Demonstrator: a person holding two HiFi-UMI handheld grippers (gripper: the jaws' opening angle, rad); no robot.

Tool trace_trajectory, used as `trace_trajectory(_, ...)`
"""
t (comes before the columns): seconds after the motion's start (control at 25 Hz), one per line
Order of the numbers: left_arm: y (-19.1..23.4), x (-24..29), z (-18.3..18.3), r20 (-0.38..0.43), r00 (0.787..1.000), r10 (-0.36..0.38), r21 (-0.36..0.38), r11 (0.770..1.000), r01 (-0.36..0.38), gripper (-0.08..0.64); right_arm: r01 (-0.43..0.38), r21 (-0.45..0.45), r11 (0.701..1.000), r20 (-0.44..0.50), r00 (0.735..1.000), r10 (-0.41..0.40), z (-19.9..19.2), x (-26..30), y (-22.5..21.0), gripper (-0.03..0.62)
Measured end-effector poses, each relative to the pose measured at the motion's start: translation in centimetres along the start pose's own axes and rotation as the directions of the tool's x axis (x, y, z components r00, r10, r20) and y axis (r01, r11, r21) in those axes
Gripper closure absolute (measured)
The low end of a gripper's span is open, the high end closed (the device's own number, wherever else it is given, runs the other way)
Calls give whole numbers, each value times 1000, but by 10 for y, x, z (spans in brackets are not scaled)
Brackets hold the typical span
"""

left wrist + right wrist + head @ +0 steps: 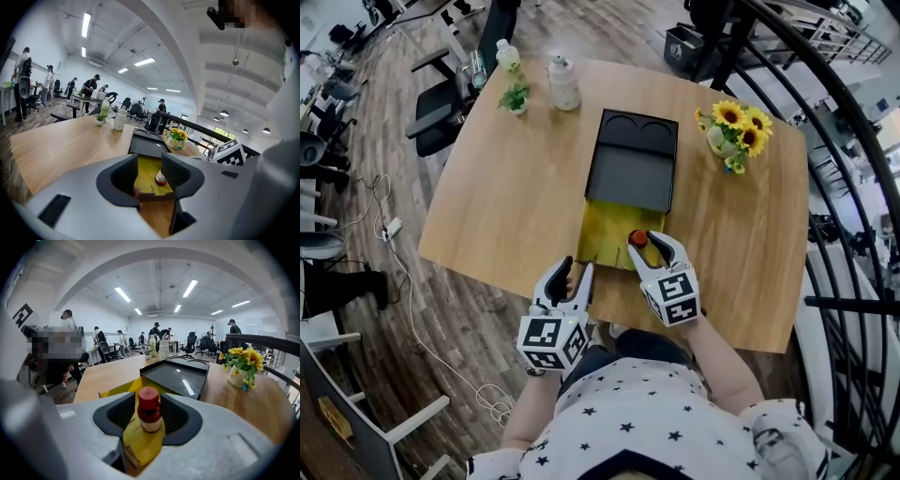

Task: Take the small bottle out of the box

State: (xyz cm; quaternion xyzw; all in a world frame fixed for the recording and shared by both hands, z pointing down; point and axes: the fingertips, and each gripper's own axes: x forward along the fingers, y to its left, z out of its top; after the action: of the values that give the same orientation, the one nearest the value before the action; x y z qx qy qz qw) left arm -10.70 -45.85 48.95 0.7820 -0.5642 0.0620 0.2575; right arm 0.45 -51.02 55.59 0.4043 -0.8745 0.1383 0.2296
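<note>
Upright at the near end of the yellow box, the small bottle is clasped by the right tongs, while the left tongs gape empty just left, at the near edge of the bench.

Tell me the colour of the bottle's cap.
The bottle has a red cap; the right gripper view shows it best.

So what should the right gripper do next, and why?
Probably lift straight up. The right gripper's jaws look closed on the bottle, which stands upright in the open yellow box, so a short rise should free it. The left gripper is open and holds nothing.
</note>
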Motion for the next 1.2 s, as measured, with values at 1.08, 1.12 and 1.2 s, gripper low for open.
trace_trajectory(1.08,-11,-22,-12,-6,1000,-28,7,1000,28,413,31,-15,999,59,998,-30,13,-19,16,453)
trace_trajectory(1.12,-11,-24,-12,-5,1000,-30,8,1000,30,413,31,-13,999,63,998,-30,15,-21,18,453)
trace_trajectory(1.2,-13,-30,-13,0,999,-34,9,999,34,413,30,-8,1000,71,997,-29,19,-28,24,452)
